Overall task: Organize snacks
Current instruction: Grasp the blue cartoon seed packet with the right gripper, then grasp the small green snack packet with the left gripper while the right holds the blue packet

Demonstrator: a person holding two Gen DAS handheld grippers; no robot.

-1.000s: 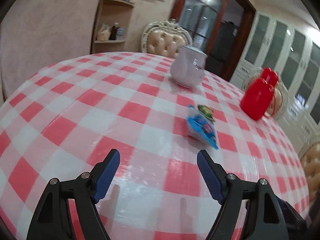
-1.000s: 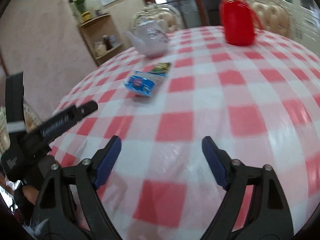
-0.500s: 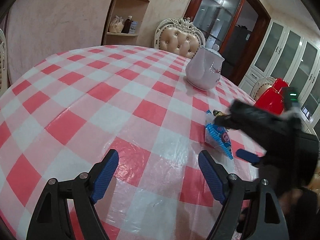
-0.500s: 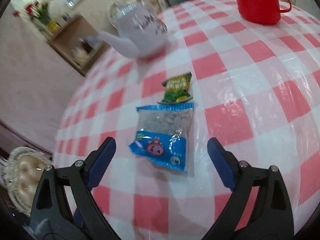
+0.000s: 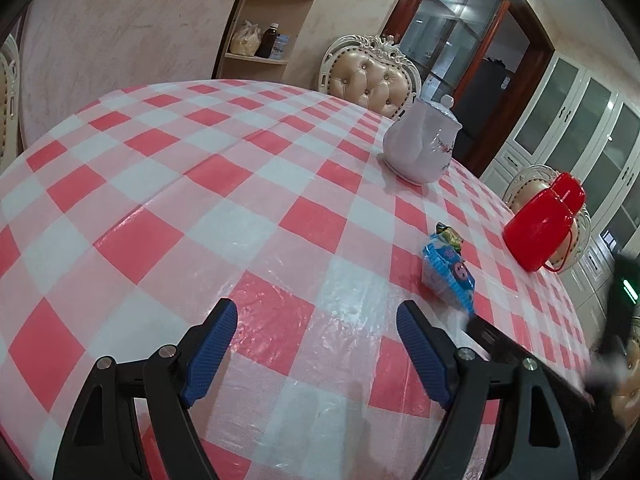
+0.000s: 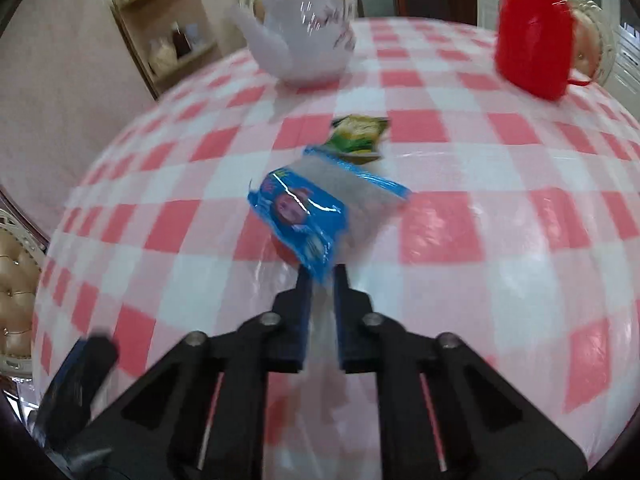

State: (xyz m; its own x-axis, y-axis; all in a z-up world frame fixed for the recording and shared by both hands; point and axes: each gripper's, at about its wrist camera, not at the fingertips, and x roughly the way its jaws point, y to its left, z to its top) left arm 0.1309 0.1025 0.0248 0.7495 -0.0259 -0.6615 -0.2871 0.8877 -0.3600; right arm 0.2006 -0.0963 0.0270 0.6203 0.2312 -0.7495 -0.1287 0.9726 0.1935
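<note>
Here the left hand-held gripper (image 5: 316, 340) hangs released over the near part of the checked surface (image 5: 168, 184), its blue pads (image 5: 210, 354) spread wide with only cloth between them. To its right the blue snack packet (image 5: 448, 276) is pinched at its near edge by the right hand-held gripper (image 6: 322, 288), whose jaws are clenched on the clear seal of the wrapper; in the right wrist view the packet looks raised at its near end and is blurred, so whether its far end touches the cloth cannot be told. Just beyond it a small green snack packet (image 6: 358, 136) lies flat, its near edge touching or slightly under the blue one. Farther back, toward the far edge of the surface, stands a white teapot (image 6: 308, 36), upright, with its spout pointing left in the right wrist view. At the far right edge stands a red jug (image 6: 534, 44), well apart from both packets. A tufted chair (image 5: 372, 76) sits behind the surface, and a corner shelf (image 5: 264, 20) with jars hangs on the wall at the left.
</note>
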